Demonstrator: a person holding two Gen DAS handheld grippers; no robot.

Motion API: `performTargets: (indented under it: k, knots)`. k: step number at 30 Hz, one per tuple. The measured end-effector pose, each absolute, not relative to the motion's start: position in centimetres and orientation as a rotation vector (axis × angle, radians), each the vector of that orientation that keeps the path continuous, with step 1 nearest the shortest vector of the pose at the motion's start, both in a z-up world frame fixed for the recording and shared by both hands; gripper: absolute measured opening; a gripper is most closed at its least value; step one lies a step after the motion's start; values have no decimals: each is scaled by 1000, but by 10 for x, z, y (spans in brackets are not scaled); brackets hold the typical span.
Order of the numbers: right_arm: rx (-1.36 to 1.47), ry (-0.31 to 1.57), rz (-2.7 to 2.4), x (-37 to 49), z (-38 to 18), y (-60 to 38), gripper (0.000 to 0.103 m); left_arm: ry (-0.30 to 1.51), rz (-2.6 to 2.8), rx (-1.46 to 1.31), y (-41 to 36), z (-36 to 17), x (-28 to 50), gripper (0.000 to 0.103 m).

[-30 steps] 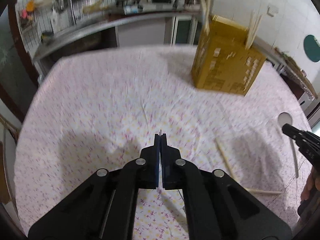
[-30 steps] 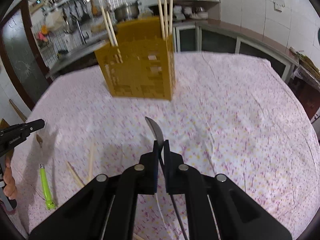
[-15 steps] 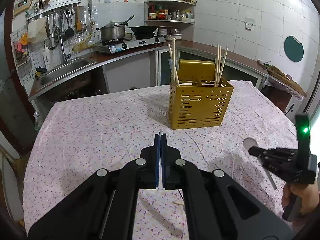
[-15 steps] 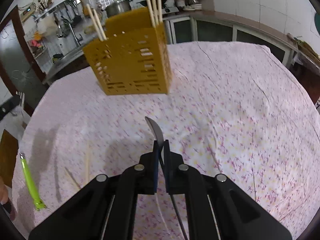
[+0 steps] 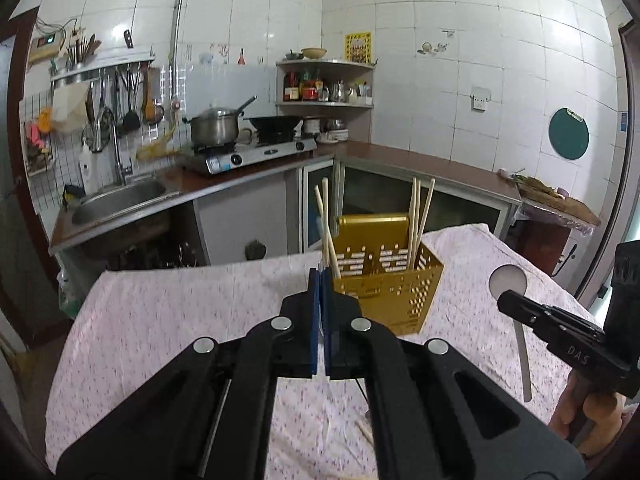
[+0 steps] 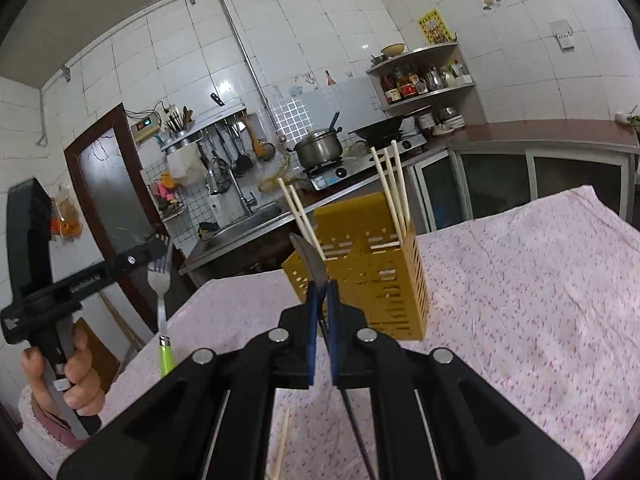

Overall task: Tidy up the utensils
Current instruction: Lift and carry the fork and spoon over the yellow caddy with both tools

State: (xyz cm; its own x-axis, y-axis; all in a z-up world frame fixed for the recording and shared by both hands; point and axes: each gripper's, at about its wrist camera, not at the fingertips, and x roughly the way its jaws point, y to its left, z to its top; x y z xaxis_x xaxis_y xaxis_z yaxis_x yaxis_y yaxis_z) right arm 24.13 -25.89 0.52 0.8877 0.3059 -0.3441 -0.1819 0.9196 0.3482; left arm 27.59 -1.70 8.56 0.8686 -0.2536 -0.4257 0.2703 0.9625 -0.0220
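Observation:
A gold perforated utensil holder [image 5: 390,280] [image 6: 372,272] stands on the floral tablecloth with several chopsticks [image 5: 416,216] [image 6: 390,184] upright in it. My left gripper [image 5: 322,276] is shut on a green-handled fork [image 6: 160,280], which hangs tines up; the right wrist view shows this at far left. My right gripper [image 6: 322,286] is shut on a metal spoon [image 5: 510,284], bowl up [image 6: 308,258], raised above the table to the right of the holder.
Loose chopsticks lie on the cloth near me [image 5: 366,432] [image 6: 282,440]. The table [image 6: 520,300] ends at a kitchen counter with a sink [image 5: 120,196], stove and pot [image 5: 216,128] behind. A door [image 6: 108,200] stands at left.
Both grippers have lifted and tilted up from the table. The fork has come up off the cloth in my left gripper. The spoon stays in my right gripper.

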Motion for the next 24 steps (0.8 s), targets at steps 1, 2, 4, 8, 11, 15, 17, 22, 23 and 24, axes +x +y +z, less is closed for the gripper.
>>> performTargets:
  k: [1, 2, 4, 8, 11, 15, 17, 22, 23, 24]
  knots:
    - [283, 472, 195, 251, -1, -255, 5, 442, -282, 40, -19, 87, 277, 0]
    - [257, 556, 141, 260, -10, -252, 5, 445, -287, 45, -20, 86, 278, 0]
    - [238, 761, 44, 278, -40, -252, 5, 474, -298, 59, -23, 81, 282, 0]
    - [206, 966, -47, 297, -83, -262, 5, 578, -345, 66, -26, 59, 291, 0]
    - [217, 1010, -68, 297, -98, -266, 5, 636, -346, 76, -27, 40, 297, 0]
    - [199, 1026, -63, 300, -95, -263, 8, 660, -348, 83, -27, 29, 300, 0]
    - [174, 1042, -52, 307, -92, -259, 8, 664, -349, 86, -27, 26, 300, 0]
    - [160, 1069, -39, 321, -87, -257, 8, 670, -354, 79, -26, 24, 302, 0]
    - [159, 1074, -35, 326, -86, -258, 8, 672, -352, 82, -26, 24, 303, 0]
    - [161, 1078, -28, 329, -85, -260, 8, 673, -351, 84, -26, 23, 303, 0]
